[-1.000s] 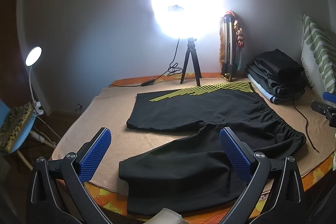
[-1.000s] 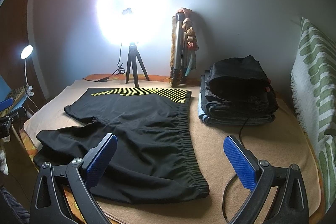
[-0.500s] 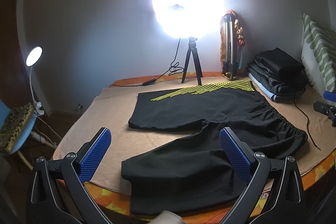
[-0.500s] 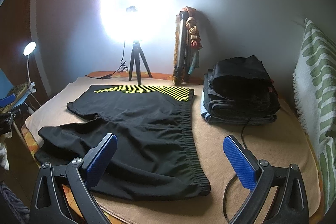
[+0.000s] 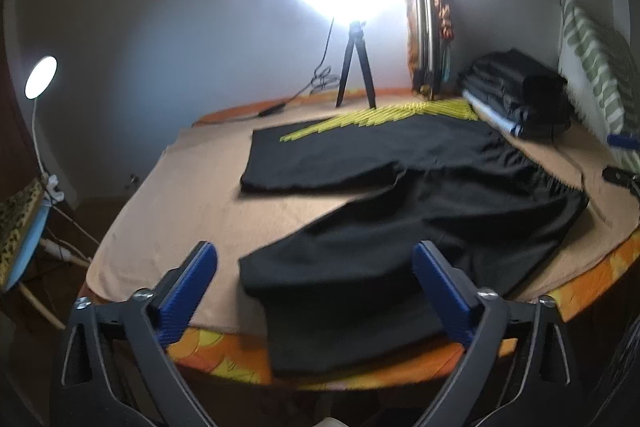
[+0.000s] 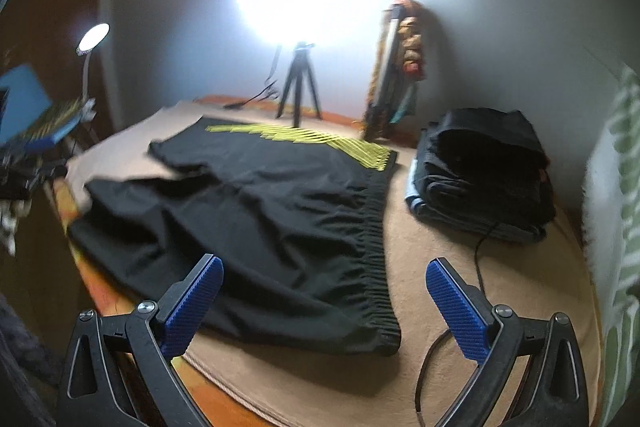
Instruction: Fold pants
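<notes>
No legible text, label, brand, number or sign on anything in either view.

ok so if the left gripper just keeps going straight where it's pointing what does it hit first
Most likely the near leg of the black pants. The left gripper is open with nothing between its jaws, which have just been closing a little, and that leg's hem end lies right ahead. Depth is hard to judge in this blurred fisheye view.

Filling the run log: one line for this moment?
stage: approach | pants: flat, unfolded | left gripper: open, jaws just narrowed, over near leg hem | right gripper: open, over waistband corner
</notes>
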{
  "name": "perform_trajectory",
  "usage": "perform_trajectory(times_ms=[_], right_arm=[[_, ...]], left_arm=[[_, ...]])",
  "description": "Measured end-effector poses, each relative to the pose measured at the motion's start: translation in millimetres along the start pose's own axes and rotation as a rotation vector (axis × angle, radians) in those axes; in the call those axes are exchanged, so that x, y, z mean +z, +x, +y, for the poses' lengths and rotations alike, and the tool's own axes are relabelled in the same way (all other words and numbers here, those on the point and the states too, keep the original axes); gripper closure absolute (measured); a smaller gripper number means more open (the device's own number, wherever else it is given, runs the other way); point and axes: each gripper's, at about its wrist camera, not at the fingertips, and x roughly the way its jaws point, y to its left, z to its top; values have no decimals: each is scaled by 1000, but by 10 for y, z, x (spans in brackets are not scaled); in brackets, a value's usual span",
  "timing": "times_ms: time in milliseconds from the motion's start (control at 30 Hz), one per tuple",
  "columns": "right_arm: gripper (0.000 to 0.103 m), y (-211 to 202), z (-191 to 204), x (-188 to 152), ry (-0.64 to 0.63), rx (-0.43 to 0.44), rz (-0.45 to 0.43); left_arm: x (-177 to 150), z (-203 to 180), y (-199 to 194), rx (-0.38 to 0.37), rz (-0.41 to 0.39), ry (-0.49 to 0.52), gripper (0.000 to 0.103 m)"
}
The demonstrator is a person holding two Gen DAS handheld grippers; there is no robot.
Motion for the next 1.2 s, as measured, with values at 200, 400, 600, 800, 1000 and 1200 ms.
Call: perform_trajectory(times_ms=[200,400,600,800,1000,1200], right_arm=[[3,55,94,-101,-101,66,31],[16,166,298,-236,-226,122,102],[29,306,485,-357,-320,164,175],[35,457,538,-401,-357,182,226],[42,633,588,-432,-393,197,274],[47,766,679,-461,-433,221,305]], left_arm=[[-243,50,49,-18,87,106,28],[-461,106,154,-115,190,112,47],[-624,-3,287,-198,261,169,61],[-672,-66,408,-206,298,203,61],[-659,-42,484,-232,313,184,66],[-651,-79,519,-263,311,202,81]])
